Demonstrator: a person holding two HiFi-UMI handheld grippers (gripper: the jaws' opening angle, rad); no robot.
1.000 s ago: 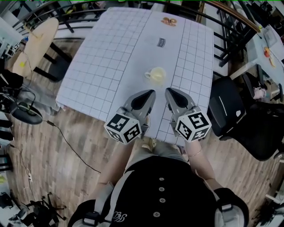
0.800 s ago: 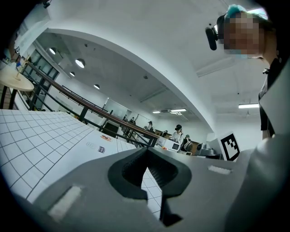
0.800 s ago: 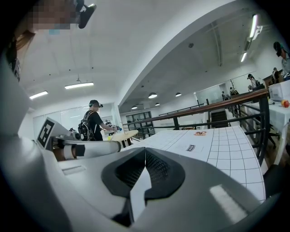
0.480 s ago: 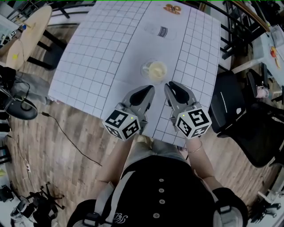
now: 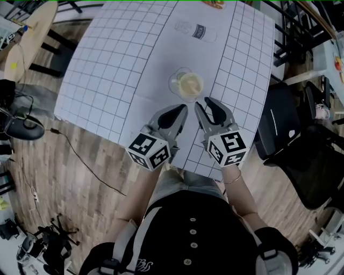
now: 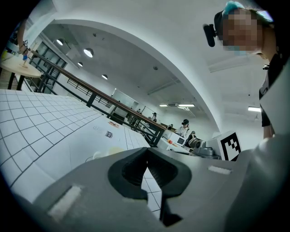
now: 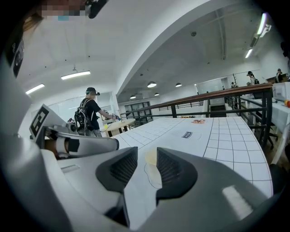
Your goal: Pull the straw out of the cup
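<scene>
A clear cup with a pale yellow filling stands on the white gridded table. I cannot make out a straw in it. Both grippers hover side by side just short of the cup. The left gripper is shut with nothing in it; in its own view the jaw tips meet, and the cup peeks over the left jaw. The right gripper is opening. Its jaws stand apart with nothing between them, and the cup shows through the gap further off.
A clear labelled item lies further back on the table, with an orange thing at the far edge. A black office chair stands close on the right. A round wooden table and floor cables are on the left.
Both grippers have sunk and come closer to the cup. The right jaws, closed a second ago, have spread apart. The left jaws stay closed.
</scene>
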